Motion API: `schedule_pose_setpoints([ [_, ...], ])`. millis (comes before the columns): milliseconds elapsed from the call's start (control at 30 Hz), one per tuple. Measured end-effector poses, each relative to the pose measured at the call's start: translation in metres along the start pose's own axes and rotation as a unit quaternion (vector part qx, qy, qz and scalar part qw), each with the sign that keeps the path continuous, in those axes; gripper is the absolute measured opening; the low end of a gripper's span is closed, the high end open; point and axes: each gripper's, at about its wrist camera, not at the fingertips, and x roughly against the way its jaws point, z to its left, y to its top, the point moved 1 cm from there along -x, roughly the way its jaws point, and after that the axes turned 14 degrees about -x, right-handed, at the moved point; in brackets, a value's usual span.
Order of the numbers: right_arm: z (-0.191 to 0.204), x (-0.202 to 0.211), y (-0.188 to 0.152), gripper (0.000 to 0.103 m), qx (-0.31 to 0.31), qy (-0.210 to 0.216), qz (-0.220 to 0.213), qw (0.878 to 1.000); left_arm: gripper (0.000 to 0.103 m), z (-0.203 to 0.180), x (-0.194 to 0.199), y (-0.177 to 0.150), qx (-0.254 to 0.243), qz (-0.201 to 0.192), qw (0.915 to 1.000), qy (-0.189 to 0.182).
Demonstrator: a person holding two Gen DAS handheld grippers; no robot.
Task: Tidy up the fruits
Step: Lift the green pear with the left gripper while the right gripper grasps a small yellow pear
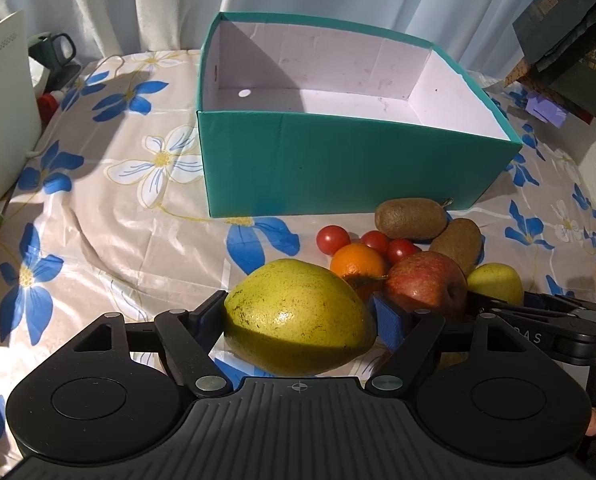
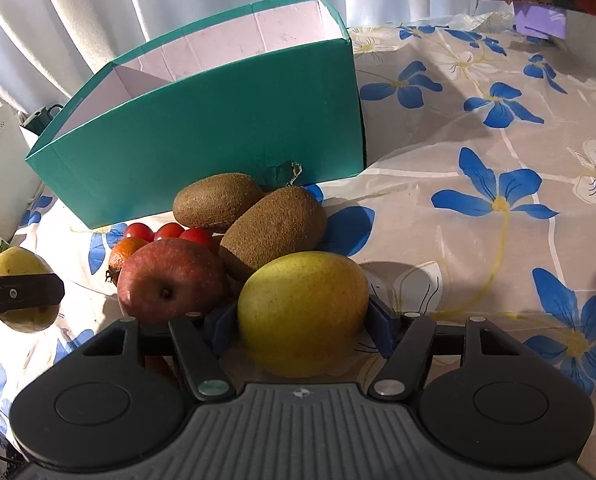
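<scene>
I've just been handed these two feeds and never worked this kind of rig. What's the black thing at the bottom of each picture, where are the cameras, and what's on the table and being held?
There is no robot arm: a person holds a two-finger gripper in each hand, and each carries a fisheye camera looking forward along its fingers. The black shape at the bottom is the gripper itself.

The left wrist view shows the left gripper clamped on a green pear, lifted off the flowered tablecloth. The right wrist view shows the right gripper with its pads on either side of a yellow pear that rests on the cloth; I cannot tell whether they press on it.

Behind the fruit stands an empty teal box. In front of it lie two kiwis, a red apple, an orange and cherry tomatoes.
</scene>
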Motion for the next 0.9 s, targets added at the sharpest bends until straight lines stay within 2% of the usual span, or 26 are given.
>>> schedule_pose_setpoints([
  [133, -0.002, 0.003, -0.002, 0.065, -0.003, 0.002, -0.009, 1.0, 0.081, 0.0, 0.003, 0.004, -0.009, -0.002, 1.0, 0.003],
  [267, -0.001, 0.018, 0.0, 0.065, -0.002, -0.001, -0.036, 0.999, 0.081, -0.003, 0.012, 0.016, -0.03, -0.017, 0.9994, 0.01],
  [600, 0.023, 0.06, 0.023, 0.065, 0.011, 0.024, -0.1, 0.995, 0.081, -0.014, 0.032, 0.077, -0.067, -0.079, 0.9939, 0.037],
  [900, 0.037, 0.067, 0.044, 0.065, 0.029, 0.028, -0.122, 0.992, 0.081, 0.001, 0.011, 0.125, -0.031, -0.093, 0.9927, 0.07],
])
